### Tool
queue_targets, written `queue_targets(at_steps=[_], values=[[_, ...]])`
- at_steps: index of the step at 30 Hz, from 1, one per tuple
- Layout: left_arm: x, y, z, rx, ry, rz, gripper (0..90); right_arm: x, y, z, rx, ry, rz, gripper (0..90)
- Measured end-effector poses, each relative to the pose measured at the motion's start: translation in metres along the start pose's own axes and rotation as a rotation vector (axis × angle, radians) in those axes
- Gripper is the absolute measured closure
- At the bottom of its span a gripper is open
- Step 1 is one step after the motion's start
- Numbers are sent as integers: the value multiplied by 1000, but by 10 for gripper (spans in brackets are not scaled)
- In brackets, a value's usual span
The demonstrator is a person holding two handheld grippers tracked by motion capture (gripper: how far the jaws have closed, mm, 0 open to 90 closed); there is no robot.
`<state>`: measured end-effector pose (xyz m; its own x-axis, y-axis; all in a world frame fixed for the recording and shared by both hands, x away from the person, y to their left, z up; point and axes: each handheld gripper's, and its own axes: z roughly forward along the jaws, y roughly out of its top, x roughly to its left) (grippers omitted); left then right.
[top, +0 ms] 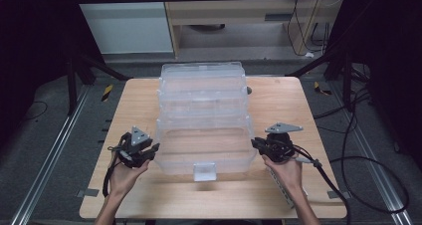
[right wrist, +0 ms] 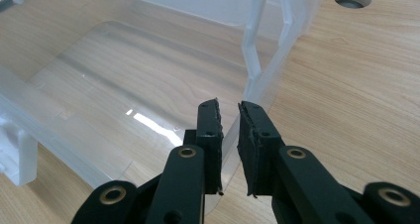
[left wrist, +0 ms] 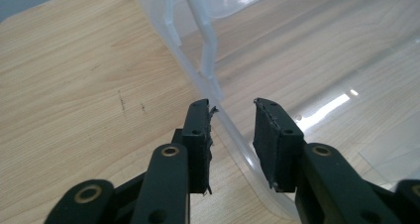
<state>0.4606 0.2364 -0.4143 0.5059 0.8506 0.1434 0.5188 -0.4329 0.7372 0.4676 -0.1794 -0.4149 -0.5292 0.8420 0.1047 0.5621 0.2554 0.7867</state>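
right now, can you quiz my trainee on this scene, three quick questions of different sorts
1. True or false: the clear plastic box stands on the wooden table with its tiers folded out.
2. Multiple choice: where does the right gripper sit? A) on the box's front latch B) astride the box's side wall C) flat on the table, away from the box
3. Short answer: in the left gripper view, do both pads of the left gripper press on the box wall?

Key:
1. True.
2. B; its pads look closed on the thin wall.
3. No. The wall runs between the jaws beside one pad, and a gap remains at the other.
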Motion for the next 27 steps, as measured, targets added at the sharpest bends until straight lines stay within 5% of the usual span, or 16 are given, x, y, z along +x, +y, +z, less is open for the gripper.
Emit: queue_targets(at_steps=[17, 27], values=[[-1, 0, 2, 3, 12, 6, 675, 1, -1, 0, -4, 3, -5, 783], [0, -1, 0, -4, 22, 12, 616, -5, 6, -18, -43, -3, -25, 625]])
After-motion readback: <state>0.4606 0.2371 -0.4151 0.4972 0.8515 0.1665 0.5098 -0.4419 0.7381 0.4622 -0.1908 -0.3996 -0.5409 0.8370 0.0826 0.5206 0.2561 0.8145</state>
